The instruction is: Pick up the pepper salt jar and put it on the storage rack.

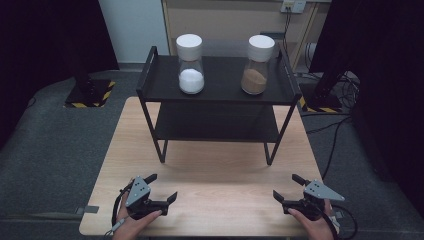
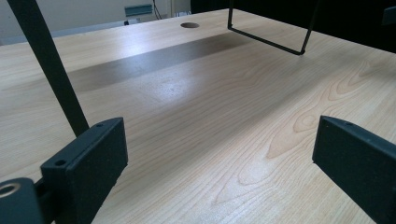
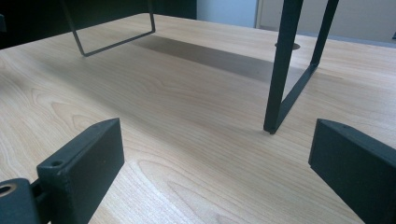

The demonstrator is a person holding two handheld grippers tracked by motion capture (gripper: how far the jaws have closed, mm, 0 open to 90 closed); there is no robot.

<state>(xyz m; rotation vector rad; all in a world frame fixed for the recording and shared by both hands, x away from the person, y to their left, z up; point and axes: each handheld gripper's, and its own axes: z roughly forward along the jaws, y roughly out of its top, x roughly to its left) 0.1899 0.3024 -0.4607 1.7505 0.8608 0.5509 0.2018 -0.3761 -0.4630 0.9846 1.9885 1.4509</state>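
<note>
A black two-tier metal shelf [image 1: 218, 97] stands on the far half of the wooden table [image 1: 210, 172]. On its top tier sit two clear jars with white lids: one holding white powder [image 1: 190, 65] at the left, one holding brown powder [image 1: 256, 66] at the right. My left gripper [image 1: 161, 188] rests low over the table's near left, jaws wide apart with nothing between them. My right gripper [image 1: 288, 187] is at the near right, likewise open and empty. A shelf leg [image 2: 51, 65] rises close ahead in the left gripper view, and another leg [image 3: 282, 70] in the right gripper view.
The shelf's lower tier [image 1: 215, 125] holds nothing I can see. A round cable hole [image 2: 189, 24] is in the tabletop beyond the shelf. Grey carpet, cables [image 1: 330, 125] and black stands surround the table. Bare wood lies between the two grippers.
</note>
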